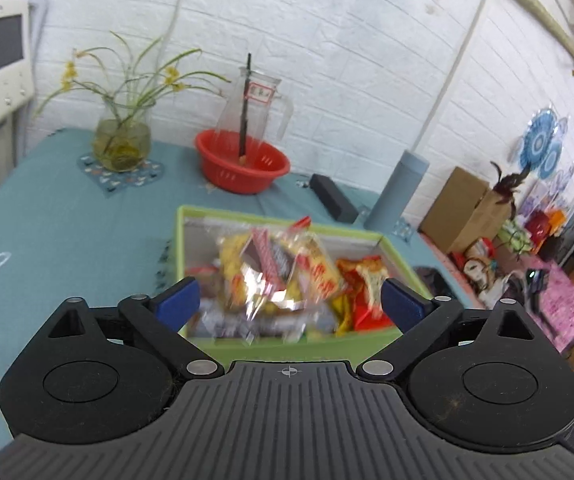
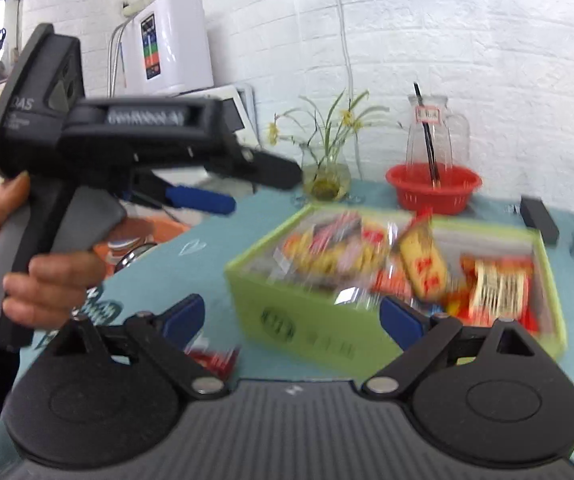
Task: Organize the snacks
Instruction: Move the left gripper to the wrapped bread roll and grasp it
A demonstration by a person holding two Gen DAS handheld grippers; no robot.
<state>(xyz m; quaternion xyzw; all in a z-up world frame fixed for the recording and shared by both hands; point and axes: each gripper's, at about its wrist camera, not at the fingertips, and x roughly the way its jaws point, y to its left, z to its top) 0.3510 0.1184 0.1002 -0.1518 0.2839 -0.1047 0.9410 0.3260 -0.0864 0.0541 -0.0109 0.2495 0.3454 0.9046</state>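
Green snack box [image 1: 287, 346] sits just ahead of both tools [image 1: 290, 298] [image 2: 293, 312], each spread apart.

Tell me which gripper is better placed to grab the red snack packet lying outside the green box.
Right, probably. The red packet lies on the cloth just ahead of the right gripper, jaws open. The left gripper faces into the green box.

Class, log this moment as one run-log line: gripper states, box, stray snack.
left gripper: open, empty | right gripper: open, empty | green box: full of snack packets | red snack packet: on tablecloth outside box

Both wrist views toward snack box [image 1: 287, 344]
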